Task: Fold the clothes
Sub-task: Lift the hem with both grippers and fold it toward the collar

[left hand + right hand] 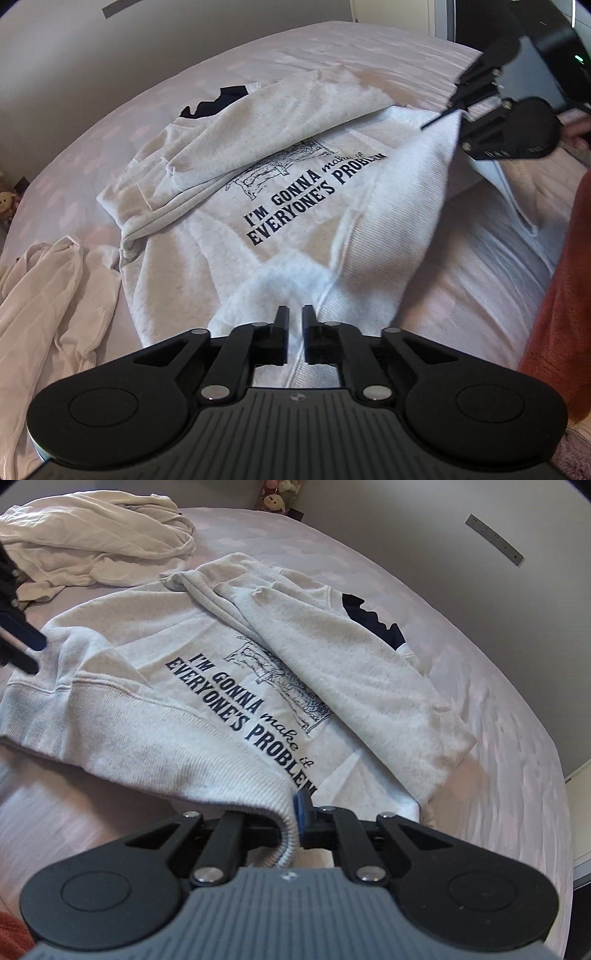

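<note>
A light grey sweatshirt (221,177) with dark printed text lies on the bed, both sleeves folded across its chest; it also shows in the right wrist view (332,672). My left gripper (294,317) is shut on one corner of its ribbed hem (376,229). My right gripper (293,812) is shut on the other hem corner (184,746) and appears in the left wrist view (458,110) at the upper right. The hem is lifted off the bed between the two grippers. The left gripper shows at the left edge of the right wrist view (35,653).
The bed (332,51) has a pale pink sheet with a faint heart pattern. A cream garment (55,295) lies bunched beside the sweatshirt, also in the right wrist view (92,542). A dark garment (376,622) peeks from under the sweatshirt. A wall runs behind the bed.
</note>
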### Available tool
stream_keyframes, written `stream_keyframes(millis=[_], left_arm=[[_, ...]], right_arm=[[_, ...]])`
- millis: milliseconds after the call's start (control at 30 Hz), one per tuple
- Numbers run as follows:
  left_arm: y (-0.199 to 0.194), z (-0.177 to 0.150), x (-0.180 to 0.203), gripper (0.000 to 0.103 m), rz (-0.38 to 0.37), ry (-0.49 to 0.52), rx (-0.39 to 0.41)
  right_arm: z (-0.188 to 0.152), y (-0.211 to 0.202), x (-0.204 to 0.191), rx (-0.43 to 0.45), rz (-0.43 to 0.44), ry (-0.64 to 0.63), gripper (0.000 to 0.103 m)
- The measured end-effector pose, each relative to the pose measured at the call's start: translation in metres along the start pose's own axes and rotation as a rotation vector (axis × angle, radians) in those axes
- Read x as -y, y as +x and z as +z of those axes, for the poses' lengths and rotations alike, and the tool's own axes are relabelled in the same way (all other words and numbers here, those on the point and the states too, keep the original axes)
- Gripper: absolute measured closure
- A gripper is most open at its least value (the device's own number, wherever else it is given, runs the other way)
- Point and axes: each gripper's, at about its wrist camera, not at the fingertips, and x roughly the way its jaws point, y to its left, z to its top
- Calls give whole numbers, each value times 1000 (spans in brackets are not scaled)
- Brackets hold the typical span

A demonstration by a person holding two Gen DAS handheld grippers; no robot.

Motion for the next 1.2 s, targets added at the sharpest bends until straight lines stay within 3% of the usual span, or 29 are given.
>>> stream_keyframes(millis=[67,100,367,433,500,567,667,800,900,1067,1200], left_arm=[[3,1,9,58,-6,37,-21],[6,1,13,57,-11,61,-39],[53,-6,40,56,-112,204,-254],[65,-7,42,56,-121,218,-298],[73,-9,40,57,-122,208,-328],[80,-9,34,57,-140,172,-347],[84,-9,23,62,-159,110,-357],[82,-14,18,73,-143,90,-346],[79,-19,17,75,-133,83,-334],[75,-20,16,89,-91,80,-334],[71,-22,17,90,-75,89,-326]], right_arm=[[1,14,10,-15,15,14,93],[0,22,13,-23,27,22,93],[-16,46,26,-25,88,112,91],[-18,40,29,-10,98,128,84],[-21,32,32,2,108,138,68],[-23,23,36,0,138,141,65],[-27,6,39,-11,185,133,58],[-36,-19,36,-29,199,102,46],[-45,-36,32,-44,217,96,40],[-56,-30,12,-139,241,32,38],[-63,-18,-3,-215,224,-23,41]])
